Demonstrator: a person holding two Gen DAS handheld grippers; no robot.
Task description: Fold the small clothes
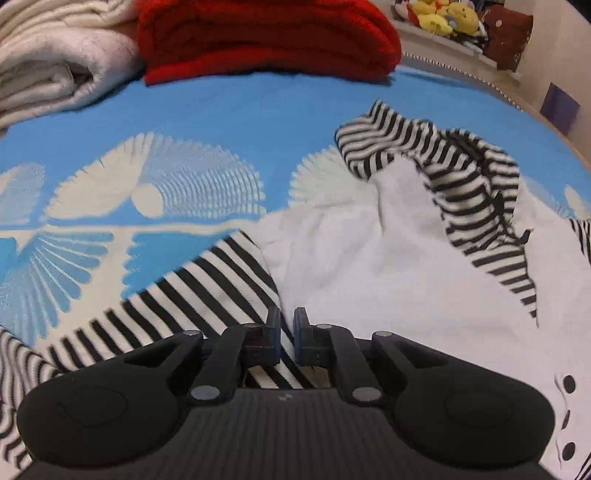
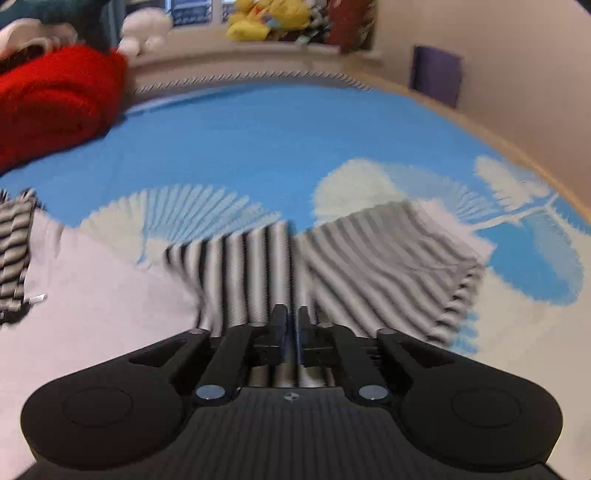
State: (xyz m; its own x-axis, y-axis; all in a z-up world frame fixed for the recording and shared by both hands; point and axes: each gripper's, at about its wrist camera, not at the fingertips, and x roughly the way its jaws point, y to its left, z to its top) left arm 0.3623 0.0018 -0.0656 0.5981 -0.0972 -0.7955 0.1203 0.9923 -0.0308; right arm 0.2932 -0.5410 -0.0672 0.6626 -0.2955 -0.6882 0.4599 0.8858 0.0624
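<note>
A small white top (image 1: 369, 266) with black-and-white striped sleeves lies on the blue bedspread (image 1: 240, 122). Its striped hood or collar (image 1: 461, 177) is rumpled at the far right. My left gripper (image 1: 287, 328) is low over the left striped sleeve (image 1: 207, 291), with its jaws nearly together on a fold where sleeve meets body. In the blurred right wrist view, my right gripper (image 2: 292, 325) has a narrow gap between its jaws. A raised ridge of the other striped sleeve (image 2: 369, 266) runs into that gap. The white body (image 2: 92, 295) lies to its left.
A folded red knit (image 1: 266, 37) and a cream blanket (image 1: 55, 62) are stacked at the bed's far side. Plush toys (image 1: 443, 16) sit on a ledge beyond. A wall with a purple patch (image 2: 437, 74) borders the bed's right edge.
</note>
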